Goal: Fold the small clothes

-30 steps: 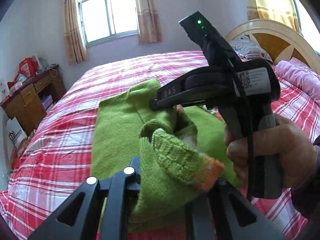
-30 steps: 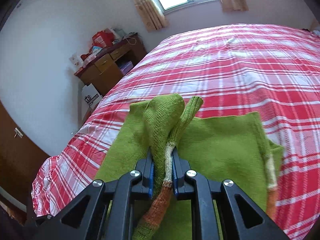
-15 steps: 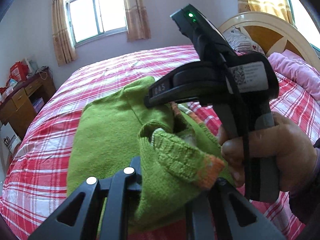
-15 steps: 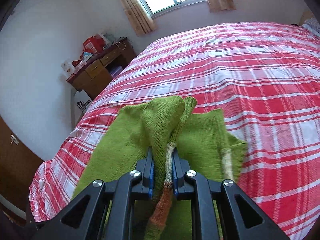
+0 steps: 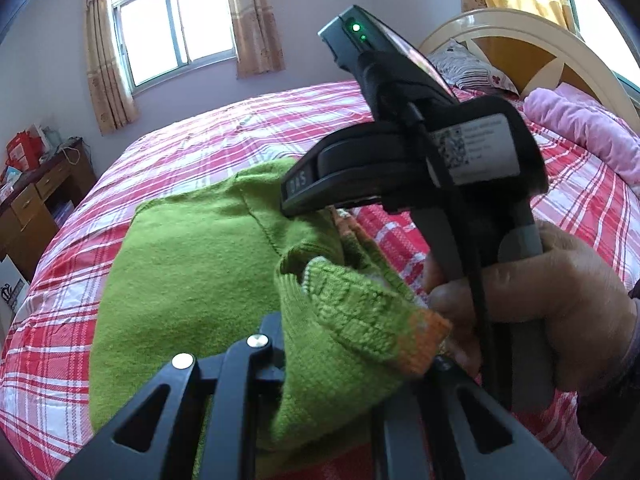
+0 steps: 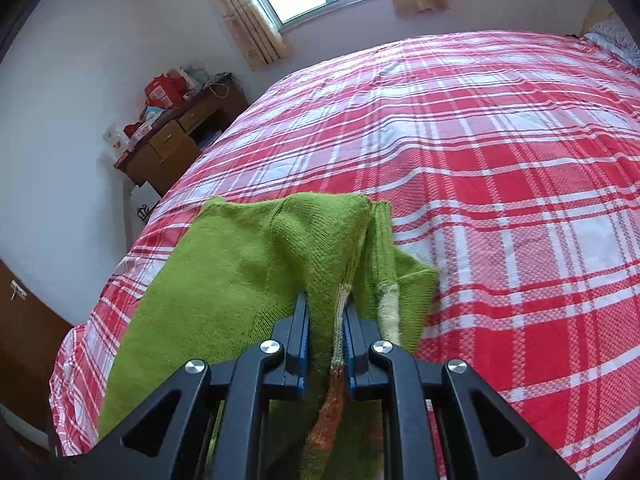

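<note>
A small green knit sweater (image 5: 192, 272) with an orange and white hem lies partly on the red plaid bed (image 5: 240, 136). My left gripper (image 5: 344, 344) is shut on a bunched green edge with an orange tip, held above the bed. My right gripper (image 6: 327, 320) is shut on the sweater's (image 6: 240, 276) edge, where a white and orange band runs between the fingers. In the left wrist view the right gripper's body (image 5: 420, 160) and the hand holding it sit just right of the lifted cloth. The sweater drapes down to the left from both grips.
A wooden desk (image 6: 176, 148) with red boxes stands by the wall left of the bed. A window with curtains (image 5: 172, 24) is beyond the bed. The headboard (image 5: 520, 40), a pillow and a pink blanket (image 5: 580, 128) are at the right. Open bedspread (image 6: 500, 160) lies right of the sweater.
Both grippers have carried the held edge leftward over the sweater. The flat right-hand part of the sweater has been drawn in, so more bare bedspread shows on the right.
</note>
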Demonstrator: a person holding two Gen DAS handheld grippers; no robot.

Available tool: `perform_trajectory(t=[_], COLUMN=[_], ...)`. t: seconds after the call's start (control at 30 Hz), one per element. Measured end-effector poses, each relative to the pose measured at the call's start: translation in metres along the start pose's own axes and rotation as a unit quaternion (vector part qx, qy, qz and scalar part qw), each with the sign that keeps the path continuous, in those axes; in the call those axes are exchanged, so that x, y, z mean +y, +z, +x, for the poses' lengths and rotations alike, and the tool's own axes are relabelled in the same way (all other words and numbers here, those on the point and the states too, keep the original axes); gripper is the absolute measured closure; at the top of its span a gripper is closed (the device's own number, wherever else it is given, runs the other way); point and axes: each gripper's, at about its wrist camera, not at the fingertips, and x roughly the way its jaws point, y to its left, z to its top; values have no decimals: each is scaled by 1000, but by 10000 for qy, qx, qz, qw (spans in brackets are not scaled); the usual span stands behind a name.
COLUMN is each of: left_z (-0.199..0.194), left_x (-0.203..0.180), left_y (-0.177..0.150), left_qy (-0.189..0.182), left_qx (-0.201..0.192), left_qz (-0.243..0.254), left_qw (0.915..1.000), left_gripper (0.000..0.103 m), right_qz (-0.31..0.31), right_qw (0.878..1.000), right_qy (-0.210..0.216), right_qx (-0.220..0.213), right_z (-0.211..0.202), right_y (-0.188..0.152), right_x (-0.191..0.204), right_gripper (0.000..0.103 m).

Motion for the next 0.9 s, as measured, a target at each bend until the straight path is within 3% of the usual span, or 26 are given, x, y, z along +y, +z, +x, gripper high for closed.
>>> perform_trajectory(t=[0.4, 0.5, 0.6, 0.63, 0.77, 0.9], left_z=[-7, -31, -65, -77, -111, -121], left_x=[-4, 8, 20, 26, 52, 95], left_y=[-11, -20, -38, -46, -67, -75], left_qy=[-176, -356, -461, -438, -399, -137], left_qx=[-59, -58, -160, -261, -439, -484], left_qz=[138, 151, 273, 313, 249, -426], left_qw=[9997, 9992, 9984, 9982, 9979, 9978], left_gripper=[87, 78, 47, 38, 36, 28], right_qz=[-38, -18, 104, 169, 286, 21], right_qw=[9998, 9999, 9999, 9998, 9986, 9979], right_qy=[-210, -153, -62, -14, -233, -135], right_qx=[-17, 34, -37, -65, -389, -639], right_z=[7, 3, -13, -20, -72, -131], right_y=[-3, -4, -11, -14, -36, -64], right_x=[-21, -23, -29, -32, -31, -2], right_gripper=[90, 90, 88, 82, 75, 75])
